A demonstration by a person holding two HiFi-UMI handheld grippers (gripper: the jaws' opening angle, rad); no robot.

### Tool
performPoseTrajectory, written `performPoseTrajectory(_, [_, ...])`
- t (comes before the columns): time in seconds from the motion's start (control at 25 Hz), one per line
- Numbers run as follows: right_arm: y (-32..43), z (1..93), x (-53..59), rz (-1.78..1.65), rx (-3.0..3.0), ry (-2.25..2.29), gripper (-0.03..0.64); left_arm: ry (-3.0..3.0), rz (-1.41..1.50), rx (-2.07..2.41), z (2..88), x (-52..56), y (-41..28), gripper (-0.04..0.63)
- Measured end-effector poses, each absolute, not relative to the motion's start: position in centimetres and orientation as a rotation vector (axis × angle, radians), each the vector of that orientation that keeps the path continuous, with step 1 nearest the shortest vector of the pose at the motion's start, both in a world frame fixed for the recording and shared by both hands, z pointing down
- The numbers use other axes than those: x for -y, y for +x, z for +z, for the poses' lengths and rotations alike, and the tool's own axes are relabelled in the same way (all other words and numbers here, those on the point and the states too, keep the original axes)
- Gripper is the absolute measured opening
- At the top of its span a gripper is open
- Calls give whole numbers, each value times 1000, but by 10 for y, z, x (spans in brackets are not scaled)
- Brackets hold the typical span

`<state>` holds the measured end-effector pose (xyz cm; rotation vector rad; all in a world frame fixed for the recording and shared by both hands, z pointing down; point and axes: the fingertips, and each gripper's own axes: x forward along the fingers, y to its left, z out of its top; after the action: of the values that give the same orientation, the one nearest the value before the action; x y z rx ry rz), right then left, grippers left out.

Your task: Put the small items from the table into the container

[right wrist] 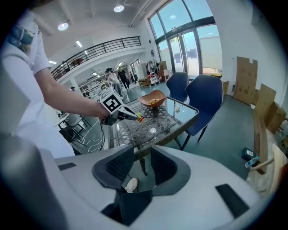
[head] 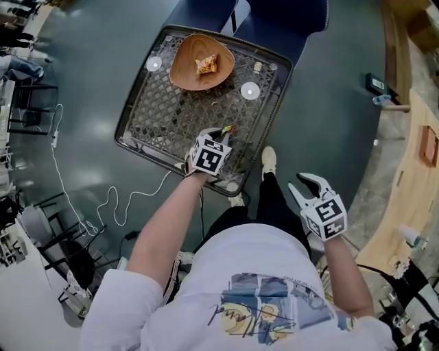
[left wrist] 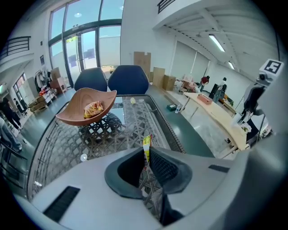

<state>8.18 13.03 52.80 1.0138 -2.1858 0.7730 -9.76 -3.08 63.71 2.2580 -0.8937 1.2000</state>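
Observation:
A wooden bowl [head: 200, 63] with a snack packet [head: 206, 65] in it stands at the far side of the lattice-topped table [head: 158, 116]. My left gripper [head: 223, 132] hangs over the table's near right part, shut on a thin yellow packet [left wrist: 146, 144] that sticks up between its jaws. In the left gripper view the bowl [left wrist: 85, 108] lies ahead to the left. A small pale item [head: 258, 67] rests near the table's far right corner. My right gripper [head: 306, 186] is off the table to the right, above the floor, open and empty [right wrist: 137, 168].
Two blue chairs [head: 274, 20] stand beyond the table. A white cable [head: 110, 200] trails over the floor on the left. A wooden bench [head: 411, 171] runs along the right. The person's shoe [head: 269, 159] is beside the table's near right corner.

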Motion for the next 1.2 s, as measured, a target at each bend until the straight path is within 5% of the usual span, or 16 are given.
performPoseTrajectory(0.6, [40,517,-135,708,2246,944,123,2251,902,1005,541,26,-129,41])
performPoseTrajectory(1.2, [64,525,-93,720,2254,891,123,2163,842,1159,530,136,-146,41])
